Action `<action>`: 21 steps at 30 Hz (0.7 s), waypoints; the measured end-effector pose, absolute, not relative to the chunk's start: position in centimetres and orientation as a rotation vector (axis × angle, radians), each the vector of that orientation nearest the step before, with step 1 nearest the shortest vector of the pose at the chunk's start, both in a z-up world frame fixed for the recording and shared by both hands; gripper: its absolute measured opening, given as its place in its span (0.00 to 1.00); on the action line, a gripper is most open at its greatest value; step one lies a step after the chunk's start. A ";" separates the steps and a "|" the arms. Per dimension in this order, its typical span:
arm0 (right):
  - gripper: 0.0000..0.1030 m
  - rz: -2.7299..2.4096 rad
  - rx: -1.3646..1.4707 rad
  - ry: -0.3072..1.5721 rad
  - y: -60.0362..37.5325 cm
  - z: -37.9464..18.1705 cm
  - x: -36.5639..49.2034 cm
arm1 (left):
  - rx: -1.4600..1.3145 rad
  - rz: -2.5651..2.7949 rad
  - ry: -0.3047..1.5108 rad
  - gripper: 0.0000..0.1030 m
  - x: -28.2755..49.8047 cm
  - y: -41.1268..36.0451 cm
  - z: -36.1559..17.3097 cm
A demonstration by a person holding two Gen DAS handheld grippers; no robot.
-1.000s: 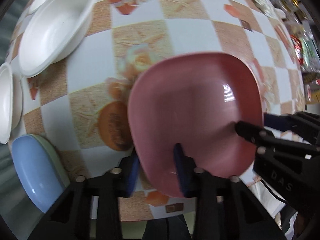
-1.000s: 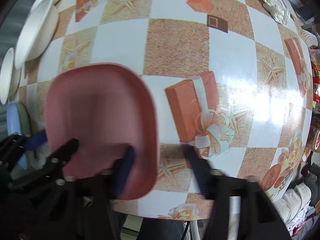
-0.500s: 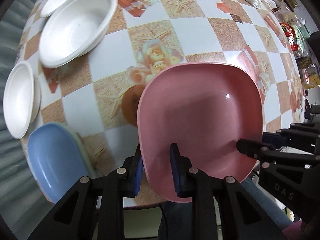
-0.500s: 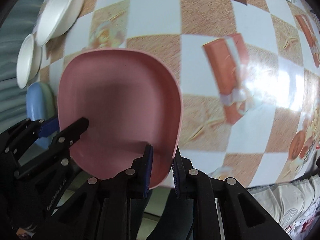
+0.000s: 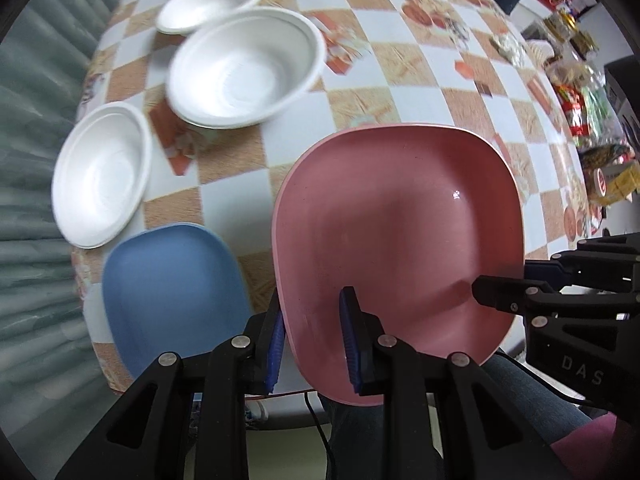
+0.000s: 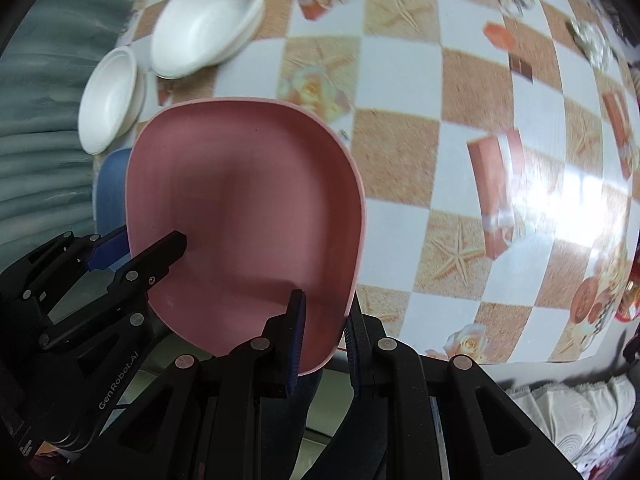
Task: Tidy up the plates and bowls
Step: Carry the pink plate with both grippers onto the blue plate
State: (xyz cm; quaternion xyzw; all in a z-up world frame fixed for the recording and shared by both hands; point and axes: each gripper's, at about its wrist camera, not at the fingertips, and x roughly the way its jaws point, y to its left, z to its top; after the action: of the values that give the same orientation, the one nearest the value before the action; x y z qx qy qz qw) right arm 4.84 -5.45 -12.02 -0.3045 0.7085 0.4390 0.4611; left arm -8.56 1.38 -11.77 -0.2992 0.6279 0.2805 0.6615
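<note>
A pink square plate (image 5: 400,240) is held in the air above the table's near edge. My left gripper (image 5: 314,340) is shut on its near left rim. My right gripper (image 6: 324,338) is shut on its near right rim; it also shows in the left wrist view (image 5: 500,284). The plate fills the left of the right wrist view (image 6: 248,216). A blue square plate (image 5: 172,292) lies on the table to the left of the pink one. Three white bowls lie beyond it: a small one (image 5: 100,172), a large one (image 5: 244,66) and a far one (image 5: 212,0).
The table wears a checked orange and white cloth (image 6: 460,160). A grey-green curtain (image 5: 32,160) hangs along its left side. Packets and jars (image 5: 592,128) crowd the far right. The table's near edge runs just under the grippers.
Both grippers have lifted the pink plate and carried it left, toward the blue plate. The white bowls have come closer into view.
</note>
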 end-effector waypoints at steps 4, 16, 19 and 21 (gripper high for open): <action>0.21 1.107 -0.772 1.716 -4.2 -11.6 3.7 | -0.693 0.666 1.394 0.27 -11.0 1.9 -10.6; 0.21 1.208 -0.840 1.634 -0.1 -9.3 -2.1 | -0.727 0.757 1.343 0.27 -15.1 4.7 -9.6; 0.21 1.226 -0.870 1.616 0.5 -9.4 -3.1 | -0.733 0.779 1.333 0.27 -16.3 4.9 -9.4; 0.21 1.238 -0.892 1.608 1.1 -9.4 -4.3 | -0.744 0.790 1.329 0.27 -17.0 5.0 -9.6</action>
State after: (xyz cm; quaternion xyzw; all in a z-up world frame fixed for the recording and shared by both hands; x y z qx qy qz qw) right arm -4.29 1.09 -9.35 -0.3601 0.6491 0.5000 0.4462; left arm -16.95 4.99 -9.57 -0.3281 0.5858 0.3482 0.6542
